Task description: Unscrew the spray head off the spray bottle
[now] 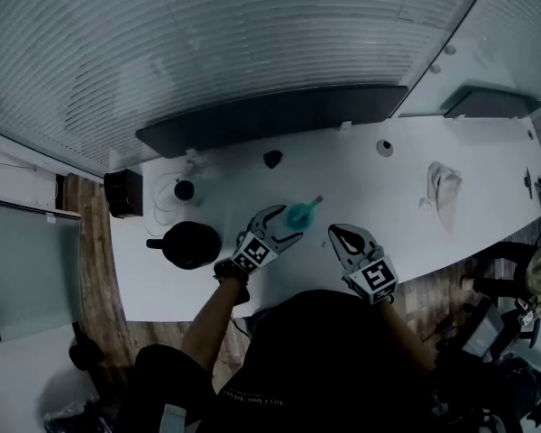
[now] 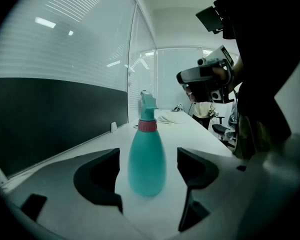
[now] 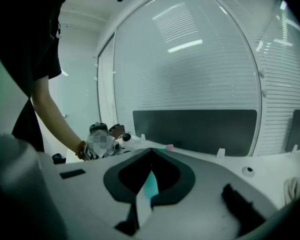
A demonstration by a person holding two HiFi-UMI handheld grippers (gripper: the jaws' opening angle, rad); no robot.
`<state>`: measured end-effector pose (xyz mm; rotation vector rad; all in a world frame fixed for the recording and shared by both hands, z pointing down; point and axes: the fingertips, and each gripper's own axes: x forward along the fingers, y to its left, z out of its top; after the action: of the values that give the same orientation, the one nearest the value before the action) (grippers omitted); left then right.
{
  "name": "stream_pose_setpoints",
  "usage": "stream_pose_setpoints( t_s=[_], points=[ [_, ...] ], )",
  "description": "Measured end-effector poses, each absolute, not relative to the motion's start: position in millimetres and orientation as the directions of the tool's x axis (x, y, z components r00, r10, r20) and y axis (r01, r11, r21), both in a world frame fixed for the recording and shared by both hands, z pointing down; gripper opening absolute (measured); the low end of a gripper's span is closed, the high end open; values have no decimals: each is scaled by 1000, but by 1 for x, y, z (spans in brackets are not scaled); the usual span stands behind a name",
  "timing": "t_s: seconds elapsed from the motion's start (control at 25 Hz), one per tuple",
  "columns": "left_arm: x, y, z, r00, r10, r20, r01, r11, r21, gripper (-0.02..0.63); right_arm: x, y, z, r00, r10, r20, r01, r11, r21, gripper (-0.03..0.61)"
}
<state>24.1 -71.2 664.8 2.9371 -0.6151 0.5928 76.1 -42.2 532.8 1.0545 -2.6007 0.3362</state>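
Observation:
A teal spray bottle [image 1: 299,215] stands upright on the white table [image 1: 406,233]; it has a pink collar [image 2: 147,125] and a teal spray head [image 2: 148,104]. My left gripper [image 1: 285,223] is open, with one jaw on either side of the bottle's body [image 2: 146,159]. In the left gripper view a gap shows on both sides of the bottle. My right gripper [image 1: 336,232] hovers just right of the bottle, jaws shut with nothing between them. In the right gripper view, the bottle [image 3: 151,186] shows beyond the closed fingertips [image 3: 151,152].
A black kettle-like pot [image 1: 191,244] and a black box [image 1: 123,193] sit at the table's left end. A white cloth [image 1: 444,188] lies at the right. A dark partition [image 1: 270,115] runs along the back edge, against a glass wall with blinds.

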Motion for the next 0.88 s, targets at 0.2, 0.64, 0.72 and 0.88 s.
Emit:
stream_pose_setpoints(
  t_s=[0.2,0.64,0.72,0.88],
  points=[
    [31,-84,670,854,-342,392,-380,-925,21,348,78,-48,541,-676,-633,378,-704,707,-74,-2],
    [50,-87,695,862,-266,431,-325,-943,70,368,80,-49,551,-681,-611,403,-699,706,-112,-2],
    [52,-87,701,859,-263,440,-328,-941,79,368,81,-50,552,-681,-612,402,-701,704,-117,-2],
    [53,-89,712,844,-257,472,-331,-940,79,368,83,-53,553,-679,-616,400,-706,698,-123,-2]
  ],
)
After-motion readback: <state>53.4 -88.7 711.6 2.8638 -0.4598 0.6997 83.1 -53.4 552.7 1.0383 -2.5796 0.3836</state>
